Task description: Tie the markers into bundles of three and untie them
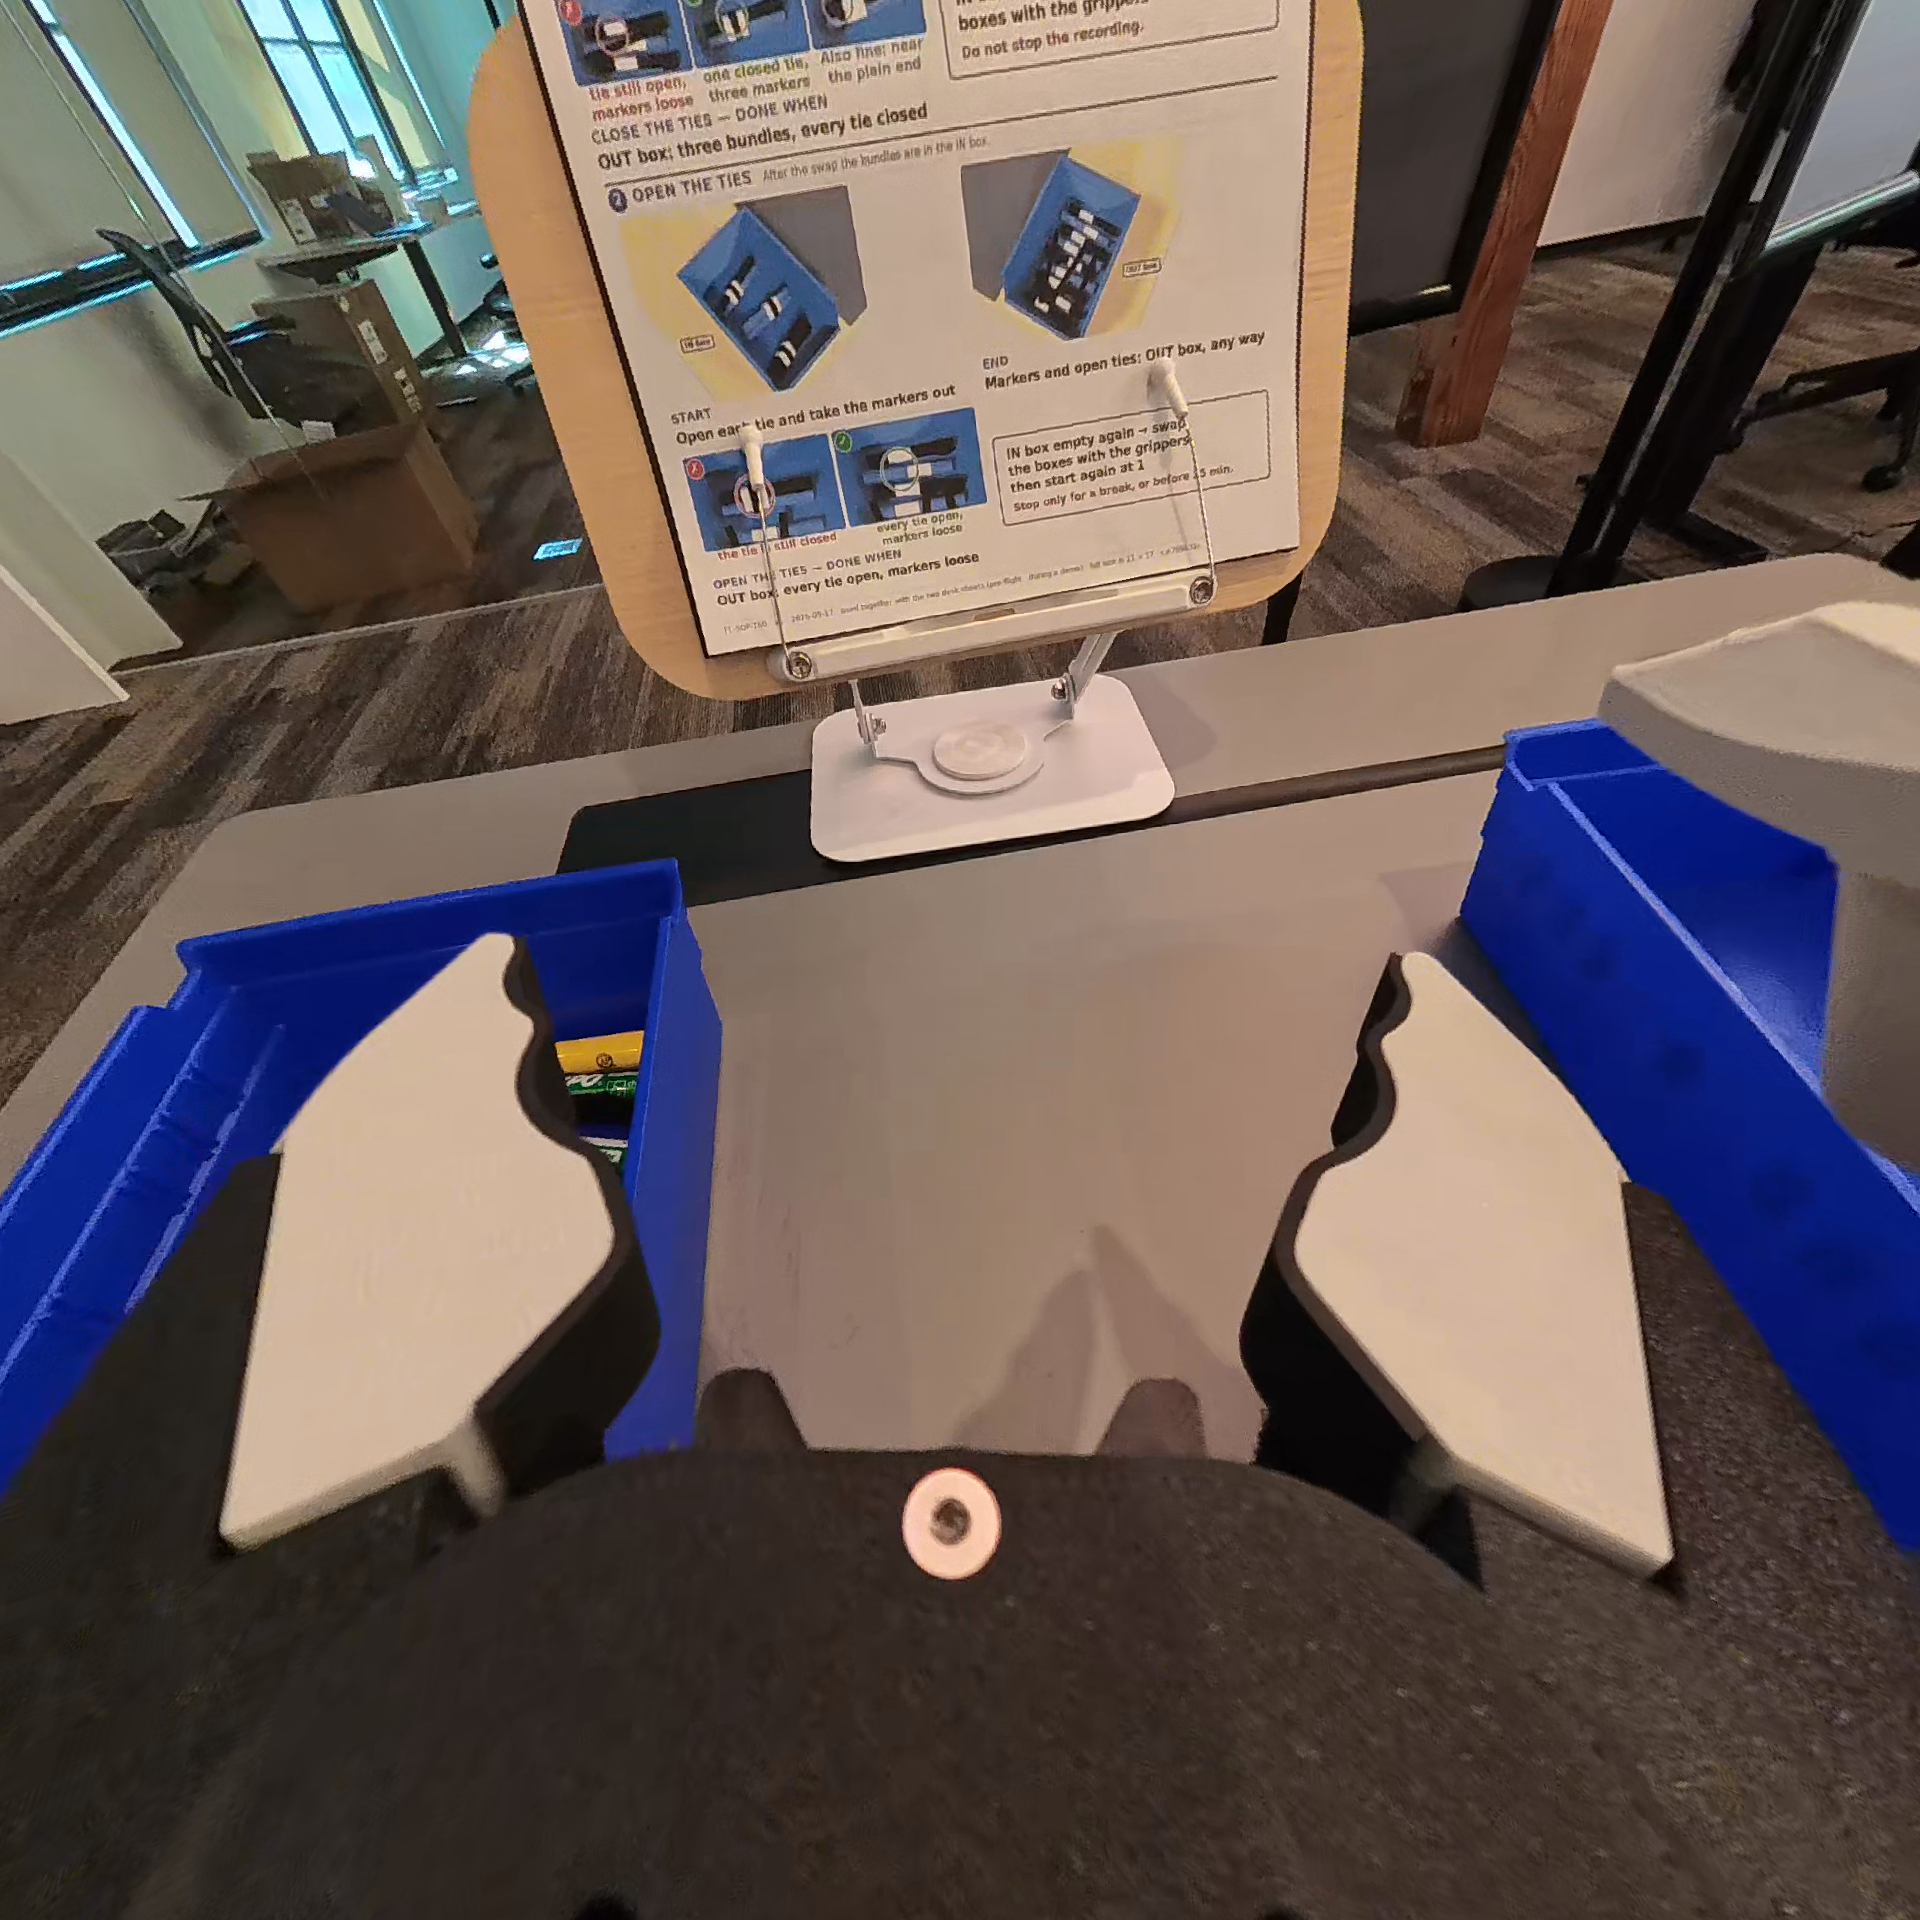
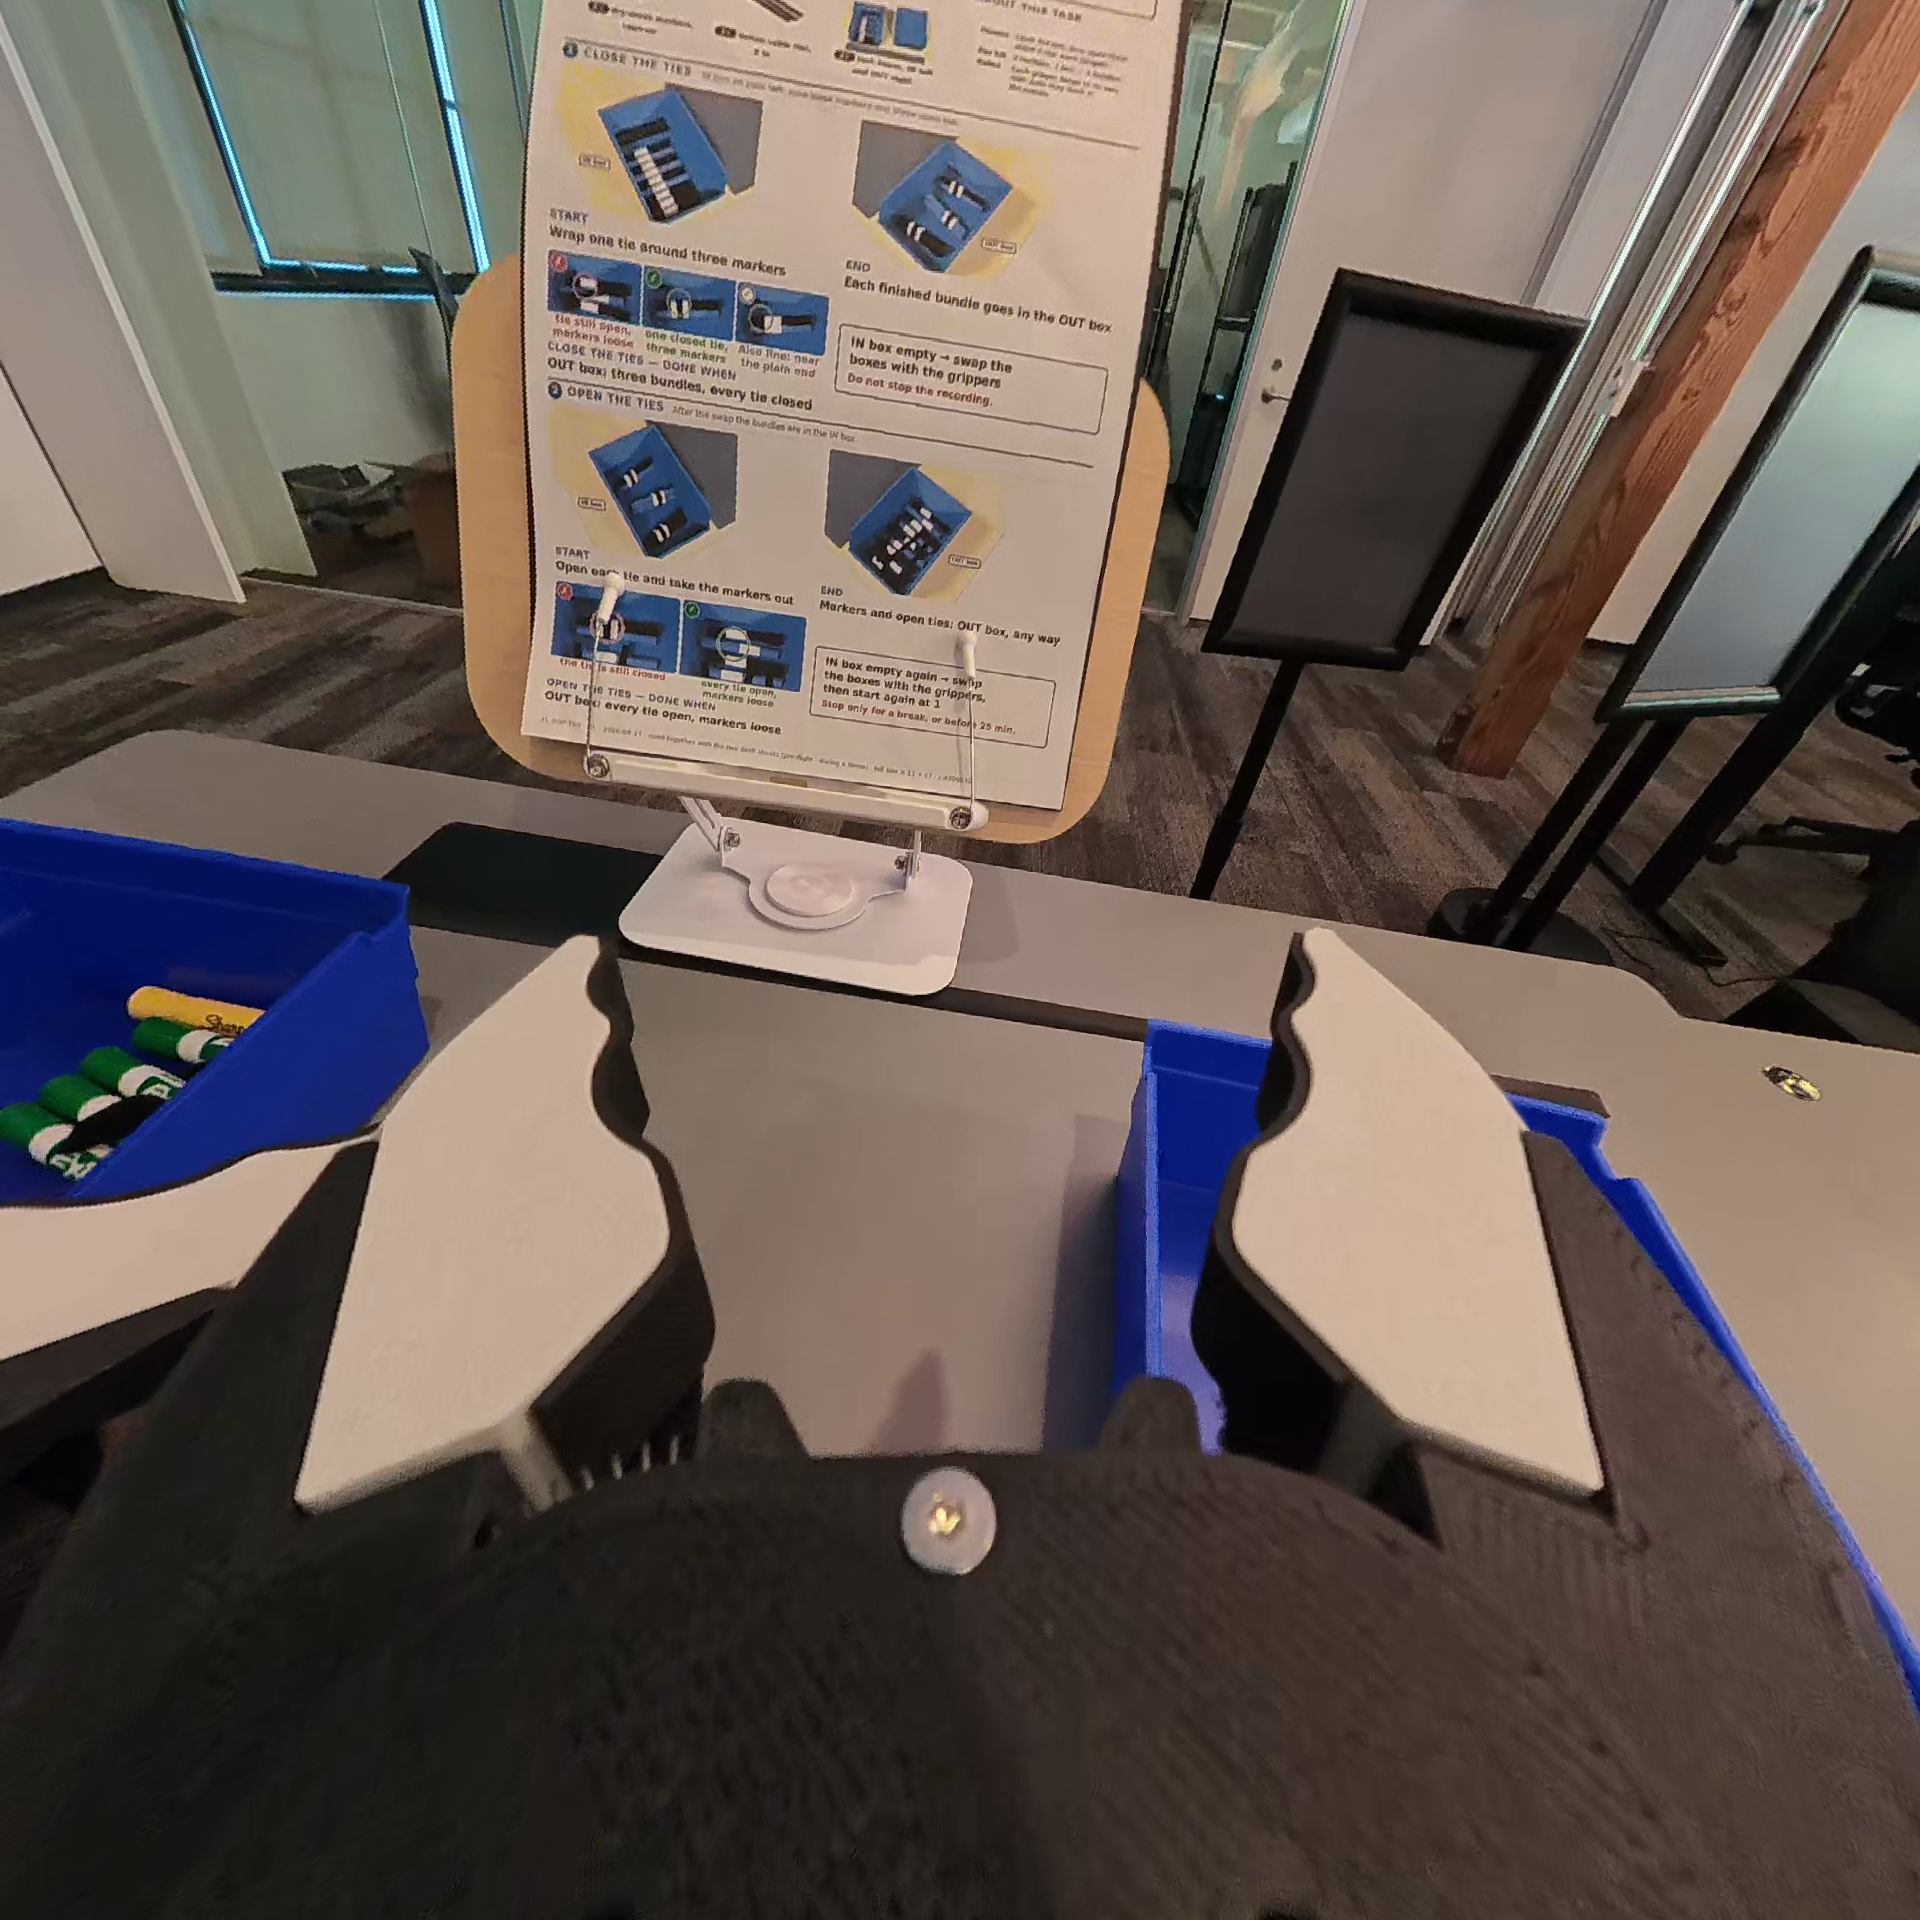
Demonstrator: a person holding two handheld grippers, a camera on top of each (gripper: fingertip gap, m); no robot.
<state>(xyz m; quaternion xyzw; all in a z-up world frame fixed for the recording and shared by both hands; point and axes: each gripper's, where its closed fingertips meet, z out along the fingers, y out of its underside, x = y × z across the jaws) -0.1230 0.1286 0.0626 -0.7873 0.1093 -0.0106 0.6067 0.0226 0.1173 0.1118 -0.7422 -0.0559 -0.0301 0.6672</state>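
Several green markers (image 2: 114, 1086) and one yellow marker (image 2: 192, 1006) lie in the left blue bin (image 2: 343, 997). A dark strap lies across the green markers. In the left wrist view the markers (image 1: 601, 1075) peek out behind the left finger, inside the same bin (image 1: 681, 1091). My left gripper (image 1: 956, 1049) is open and empty above the grey table, its left finger over the bin. My right gripper (image 2: 940, 1049) is open and empty, its right finger over the right blue bin (image 2: 1174, 1174). The left gripper's finger (image 2: 125, 1236) shows at the left edge of the right wrist view.
A white stand (image 1: 987, 774) holds an instruction sheet (image 1: 935, 343) on a wooden board at the table's far edge. The right blue bin (image 1: 1662, 997) and the right gripper's grey finger (image 1: 1808, 727) show at right. Bare grey table (image 1: 997, 1091) lies between the bins.
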